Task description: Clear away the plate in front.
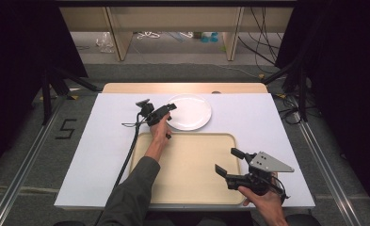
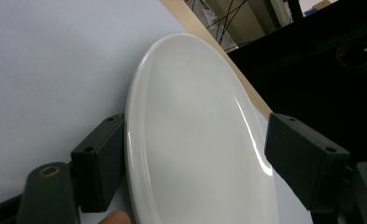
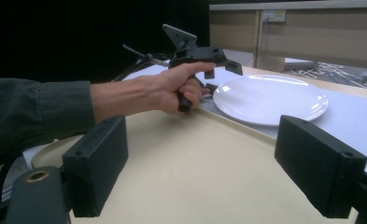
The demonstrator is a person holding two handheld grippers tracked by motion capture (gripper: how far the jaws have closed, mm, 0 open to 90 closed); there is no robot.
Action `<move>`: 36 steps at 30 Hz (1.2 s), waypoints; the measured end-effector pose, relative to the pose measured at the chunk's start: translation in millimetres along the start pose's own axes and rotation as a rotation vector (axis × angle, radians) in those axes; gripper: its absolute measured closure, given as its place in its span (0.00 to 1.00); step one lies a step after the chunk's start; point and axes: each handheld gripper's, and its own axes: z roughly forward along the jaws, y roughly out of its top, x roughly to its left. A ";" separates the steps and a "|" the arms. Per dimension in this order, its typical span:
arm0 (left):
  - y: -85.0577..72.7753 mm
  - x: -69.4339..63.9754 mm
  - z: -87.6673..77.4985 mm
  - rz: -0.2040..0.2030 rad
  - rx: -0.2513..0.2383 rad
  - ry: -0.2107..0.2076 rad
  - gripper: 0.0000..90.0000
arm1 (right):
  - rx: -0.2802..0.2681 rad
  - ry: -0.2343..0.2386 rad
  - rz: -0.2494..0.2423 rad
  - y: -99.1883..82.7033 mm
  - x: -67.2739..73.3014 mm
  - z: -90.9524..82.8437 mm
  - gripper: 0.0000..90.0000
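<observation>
at the lower right of the high view the right gripper [image 1: 226,162] hovers wide open and empty over the bare tray [image 1: 187,188]. above centre, the left gripper [image 1: 169,111] straddles the plate [image 1: 192,112] rim, jaws apart, not yet clamped. the plate lies on the surface [image 1: 102,141] beyond the tray; likely nothing is moved yet.

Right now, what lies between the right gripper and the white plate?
High view: bare tray surface, its far rim, then a strip of white table cover. The right gripper is open over the tray; the plate lies beyond the tray.
</observation>
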 end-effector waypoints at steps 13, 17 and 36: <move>0.8 0.0 -2.1 -0.009 0.006 0.107 0.56 | 0.013 0.006 -0.005 -0.2 0.6 0.4 0.20; 0.8 0.3 -2.5 -0.015 0.008 0.148 0.70 | 0.012 0.008 -0.003 -0.1 0.6 0.6 0.20; -7.1 19.2 -8.1 -0.186 -0.032 0.029 0.95 | -0.007 0.016 0.012 -0.2 0.0 0.6 0.21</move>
